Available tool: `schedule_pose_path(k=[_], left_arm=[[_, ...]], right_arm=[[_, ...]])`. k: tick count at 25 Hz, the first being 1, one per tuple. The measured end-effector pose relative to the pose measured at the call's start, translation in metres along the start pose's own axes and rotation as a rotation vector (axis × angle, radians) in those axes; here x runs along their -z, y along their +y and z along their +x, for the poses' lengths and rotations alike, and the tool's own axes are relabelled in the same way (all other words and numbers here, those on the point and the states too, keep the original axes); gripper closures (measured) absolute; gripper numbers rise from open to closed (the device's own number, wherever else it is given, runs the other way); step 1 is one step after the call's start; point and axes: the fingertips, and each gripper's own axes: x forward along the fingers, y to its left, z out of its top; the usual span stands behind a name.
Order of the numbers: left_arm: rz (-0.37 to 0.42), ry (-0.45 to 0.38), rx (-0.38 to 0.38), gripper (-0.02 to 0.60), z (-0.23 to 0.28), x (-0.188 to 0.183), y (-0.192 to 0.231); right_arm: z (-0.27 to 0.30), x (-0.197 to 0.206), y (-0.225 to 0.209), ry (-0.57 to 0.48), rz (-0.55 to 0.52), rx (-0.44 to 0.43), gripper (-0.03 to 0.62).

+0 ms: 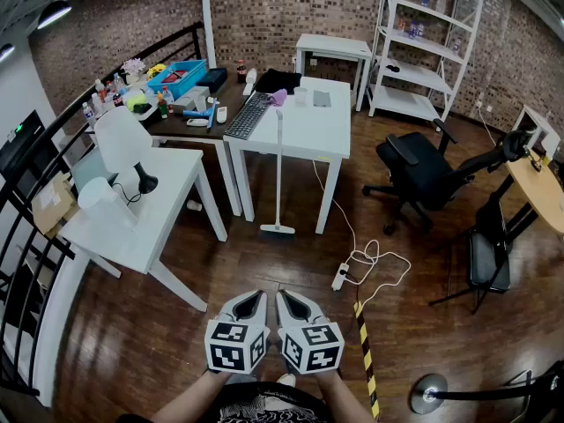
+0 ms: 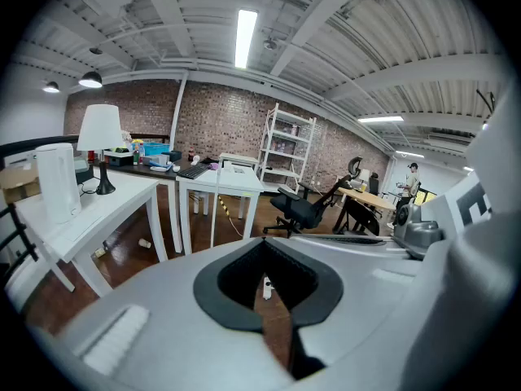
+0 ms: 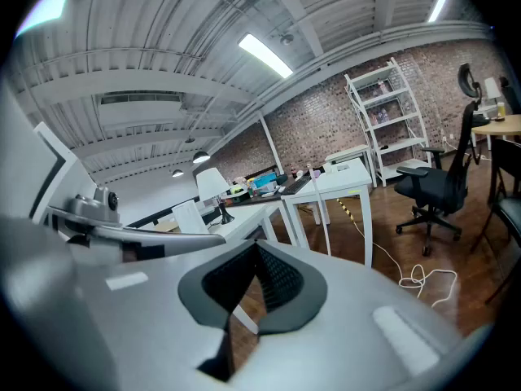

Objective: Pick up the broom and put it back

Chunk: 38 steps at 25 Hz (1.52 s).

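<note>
White broom against table | well ahead of left tongs, right tongs | both clenched, empty

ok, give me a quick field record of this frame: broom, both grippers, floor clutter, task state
broom: upright, head on the floor, handle at the front edge of the white table
left gripper: shut, empty, far short of the broom
right gripper: shut, empty, right beside the left one
floor clutter: power strip with looped cable, right of the broom
office chair: right of the table
task state: broom not yet picked up
</note>
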Motion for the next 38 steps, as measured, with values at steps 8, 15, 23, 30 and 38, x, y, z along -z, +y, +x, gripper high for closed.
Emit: schedule_pose_path(k=[8, 15, 23, 30, 38], left_arm=[[-0.012, -0.007, 0.024, 0.577, 0.043, -0.020, 0.003], [0.002, -0.008, 0.073, 0.563, 0.103, -0.055, 0.034], [-0.008, -0.005, 0.108, 0.554, 0.162, -0.111, 0.099], [-0.016, -0.008, 0.158, 0.554, 0.202, -0.149, 0.149], [-0.014, -0.015, 0.205, 0.554, 0.227, -0.174, 0.179]], right_arm=[[0.025, -0.020, -0.025, -0.003, -0.009, -0.014, 0.586], [0.088, -0.049, -0.055, -0.010, -0.011, 0.017, 0.556], [0.174, -0.093, -0.071, -0.002, -0.009, 0.057, 0.556], [0.239, -0.121, -0.078, 0.005, -0.027, 0.111, 0.539], [0.284, -0.142, -0.084, -0.006, -0.016, 0.136, 0.528]])
